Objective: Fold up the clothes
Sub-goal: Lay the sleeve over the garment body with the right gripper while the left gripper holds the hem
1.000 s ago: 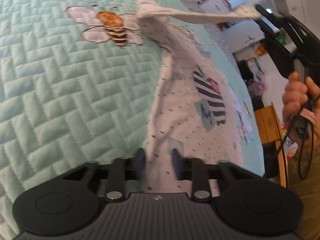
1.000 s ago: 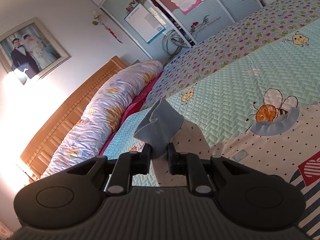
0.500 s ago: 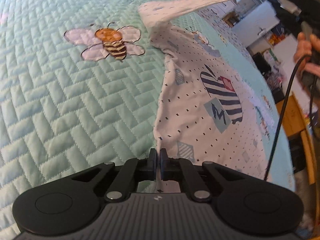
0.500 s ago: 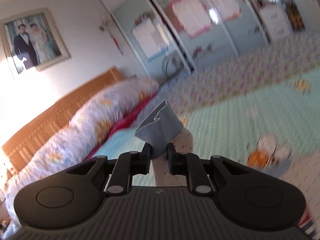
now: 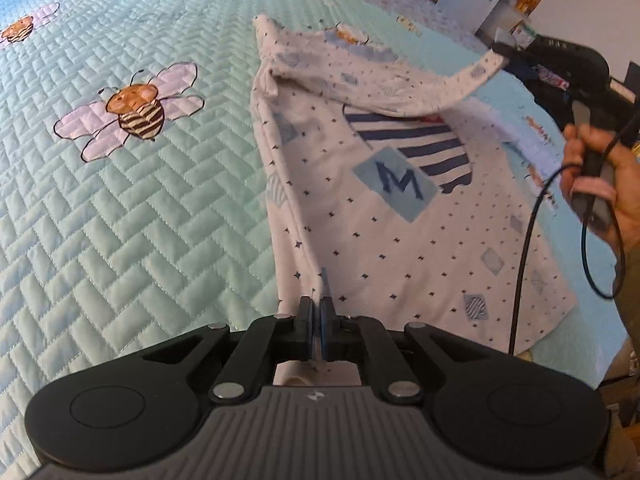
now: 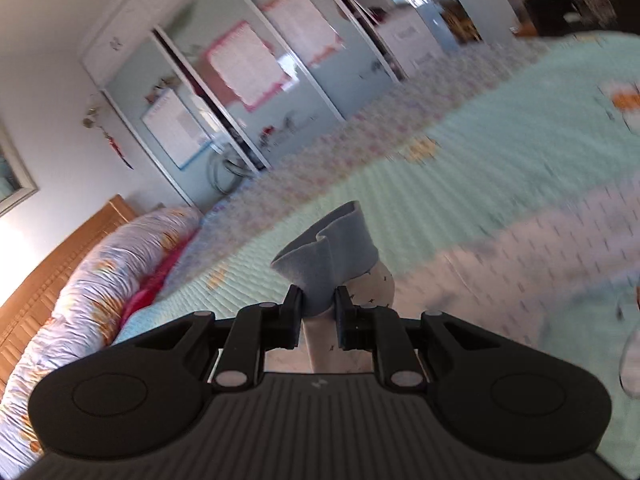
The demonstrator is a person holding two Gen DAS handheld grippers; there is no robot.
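Now left tongs (image 5: 316,322) clamped on shirt (image 5: 384,216), sleeve (image 5: 400,92) swung lower

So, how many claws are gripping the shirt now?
2. The left claw pinches the shirt at its near hem; the right claw holds the blue cuff, lifted off the quilt.

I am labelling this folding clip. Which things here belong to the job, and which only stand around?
Belongs to the job:
- white shirt, its blue cuff
- left tongs, shut on the hem
- right tongs, shut on the cuff

Only around:
- bee quilt
- floral bolster
- wooden headboard
- wardrobe doors
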